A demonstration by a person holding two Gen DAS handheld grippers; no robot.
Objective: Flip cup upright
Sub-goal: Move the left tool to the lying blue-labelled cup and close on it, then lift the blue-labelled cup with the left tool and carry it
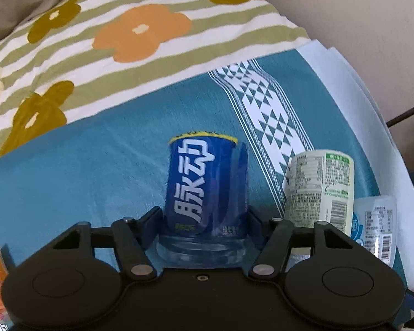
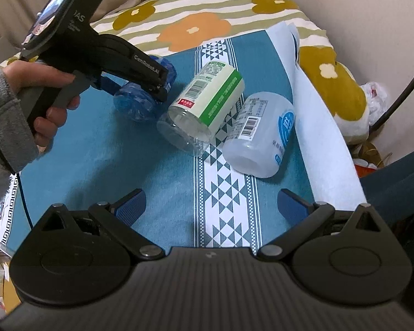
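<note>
Left gripper (image 1: 205, 215) clamped on the blue cup (image 1: 205, 184), fingers pressed against both its sides. Cup lying on its side on the teal cloth (image 1: 96, 165), left of the white patterned stripe (image 2: 223, 193). Just right of the blue cup, on that stripe, a green-labelled cup (image 2: 204, 110), also on its side; beside that, a frosted white cup (image 2: 259, 135), toppled too. Right gripper (image 2: 211, 207) over the near end of the stripe, fingers wide apart, holding nothing.
</note>
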